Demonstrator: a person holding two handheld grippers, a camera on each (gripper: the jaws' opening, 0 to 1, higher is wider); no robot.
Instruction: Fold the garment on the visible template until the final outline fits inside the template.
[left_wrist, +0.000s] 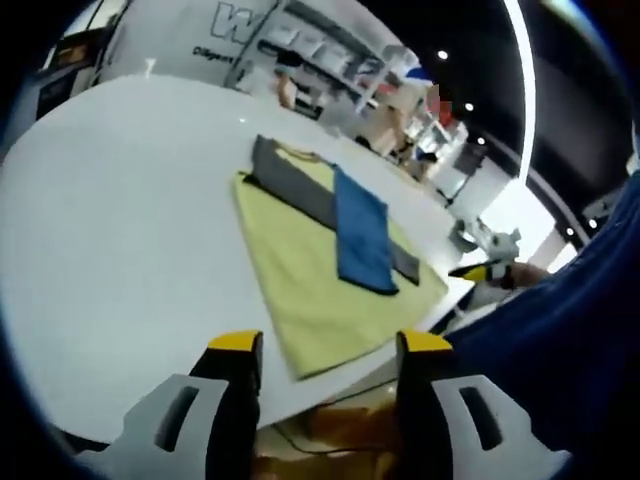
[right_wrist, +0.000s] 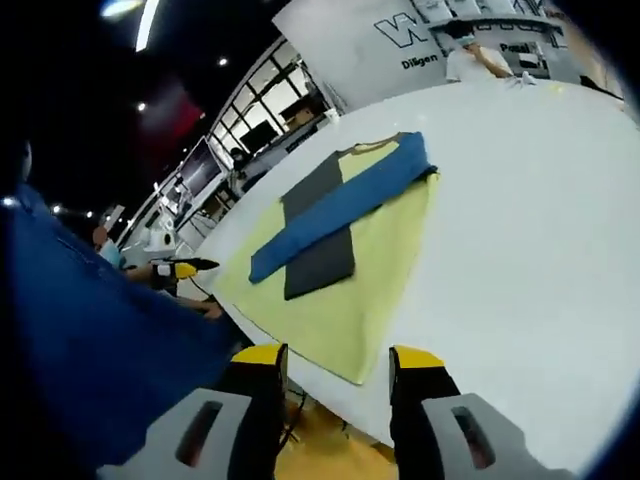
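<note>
Both tongs, left (left_wrist: 325, 350) and right (right_wrist: 335, 358), stand apart, holding nothing, off the near table (left_wrist: 120, 230) edge. Yellow garment (left_wrist: 310, 290) lies flat beside that edge; grey strip (left_wrist: 300, 185) and blue strip (left_wrist: 362, 240) cross it. Approach low, pinch the near hem. Table beyond offers ample room.

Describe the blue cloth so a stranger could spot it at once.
Find the big white table, then the yellow-green sheet spread near its edge. Two strips cross on that sheet: the blue cloth is the bright one lying over the dark grey strip.
</note>
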